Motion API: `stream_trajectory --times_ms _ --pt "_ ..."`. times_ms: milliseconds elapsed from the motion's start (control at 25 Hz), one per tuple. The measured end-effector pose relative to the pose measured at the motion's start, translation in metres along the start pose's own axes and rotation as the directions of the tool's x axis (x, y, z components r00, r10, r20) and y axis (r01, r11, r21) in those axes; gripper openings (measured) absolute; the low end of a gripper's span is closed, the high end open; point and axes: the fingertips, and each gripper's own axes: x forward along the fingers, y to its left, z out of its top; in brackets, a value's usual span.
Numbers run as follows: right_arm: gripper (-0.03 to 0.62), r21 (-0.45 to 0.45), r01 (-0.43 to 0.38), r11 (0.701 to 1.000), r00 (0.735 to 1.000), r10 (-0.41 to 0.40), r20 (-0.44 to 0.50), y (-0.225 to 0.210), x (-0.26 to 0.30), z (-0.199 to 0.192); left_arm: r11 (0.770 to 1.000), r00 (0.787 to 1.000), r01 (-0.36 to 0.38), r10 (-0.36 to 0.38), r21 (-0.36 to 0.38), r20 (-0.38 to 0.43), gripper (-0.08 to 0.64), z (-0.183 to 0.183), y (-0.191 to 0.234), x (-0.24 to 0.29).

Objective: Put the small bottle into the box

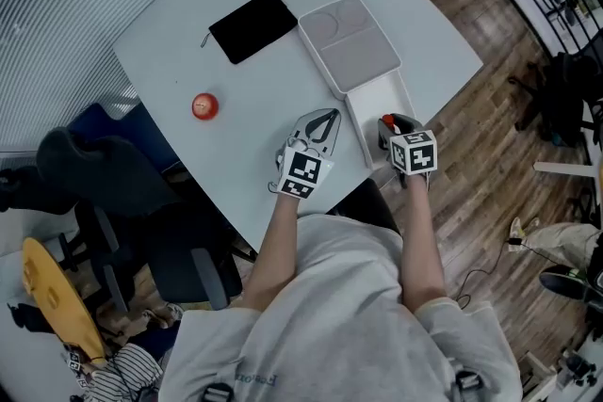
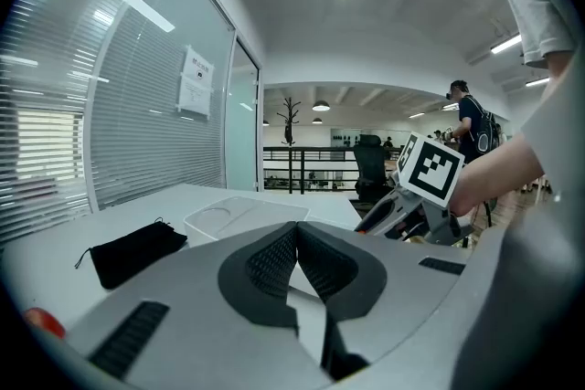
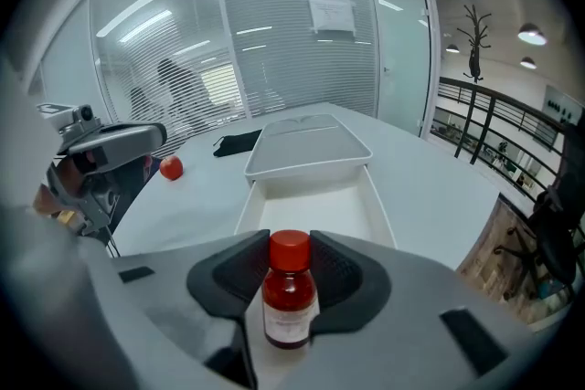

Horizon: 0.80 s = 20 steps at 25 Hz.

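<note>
In the head view, I am holding my left gripper [image 1: 318,120] over the white counter [image 1: 236,146], its jaws pressed together with nothing between them. My right gripper [image 1: 389,123] is hanging just to its right, over the near end of the open white rectangular plastic box [image 1: 372,104]. Just past that opening, a white tray with round hollows [image 1: 349,42] is lying. Further ahead and left of my left gripper, a flat black fabric pouch [image 1: 252,25] and a small red round object [image 1: 204,105] are sitting well apart.

In the left gripper view, my ribbed black pads [image 2: 274,262] are meeting along one seam, gripping nothing. The pouch is lying ahead to the left, and my right gripper's marker cube [image 2: 430,167] is showing close on the right.

In the right gripper view, my jaws are clamping the small red-capped bottle of red liquid [image 3: 290,297], upright, both pads pressing its sides. The box's open compartment is lying directly ahead of my jaws, with the bottle not yet inside it.
</note>
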Motion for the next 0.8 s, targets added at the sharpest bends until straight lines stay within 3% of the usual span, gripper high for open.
stream_trajectory --times_ms 800 --pt "0.137 0.042 -0.059 0.997 0.991 0.063 -0.122 -0.018 0.046 -0.012 0.996 0.996 -0.087 0.086 -0.025 -0.034 0.029 -0.006 0.028 0.012"
